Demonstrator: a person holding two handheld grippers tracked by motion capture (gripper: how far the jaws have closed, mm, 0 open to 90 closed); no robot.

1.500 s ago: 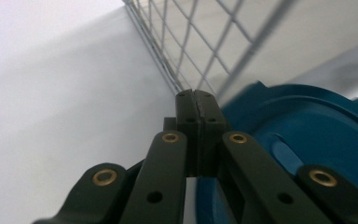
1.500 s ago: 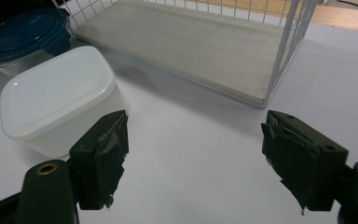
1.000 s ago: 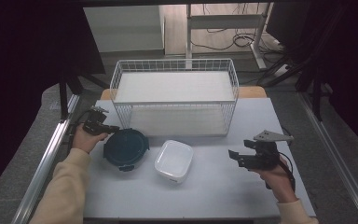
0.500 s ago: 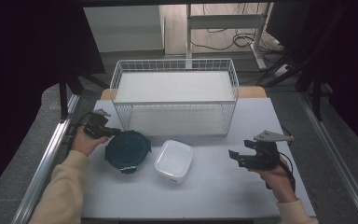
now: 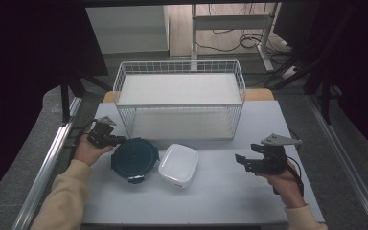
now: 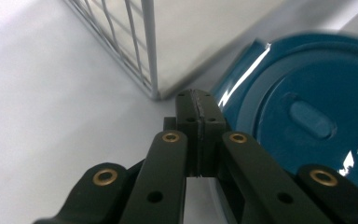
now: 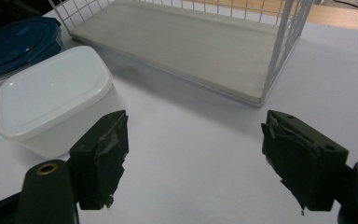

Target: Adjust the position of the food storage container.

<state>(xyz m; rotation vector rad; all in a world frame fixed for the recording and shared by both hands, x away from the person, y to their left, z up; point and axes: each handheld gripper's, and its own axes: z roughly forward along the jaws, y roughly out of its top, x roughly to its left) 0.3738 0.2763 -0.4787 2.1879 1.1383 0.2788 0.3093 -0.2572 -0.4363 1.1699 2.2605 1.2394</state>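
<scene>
A round dark teal lidded container (image 5: 134, 158) sits on the grey table in front of the wire rack, and it appears large at the right in the left gripper view (image 6: 307, 107). A white lidded rectangular container (image 5: 178, 164) stands touching its right side and is also in the right gripper view (image 7: 51, 100). My left gripper (image 5: 120, 140) lies at the teal container's left rim. Its jaws are pressed together with nothing between them (image 6: 198, 116). My right gripper (image 5: 242, 160) hovers to the right of the white container, open and empty (image 7: 196, 158).
A white wire rack (image 5: 179, 103) with two flat shelves stands across the back middle of the table; its near corner post (image 6: 150, 51) is just ahead of my left jaws. A metal rail (image 5: 48, 163) runs along the table's left edge.
My left gripper has shifted a little nearer the table's front, staying shut beside the teal container. The right gripper and both containers have not moved.
</scene>
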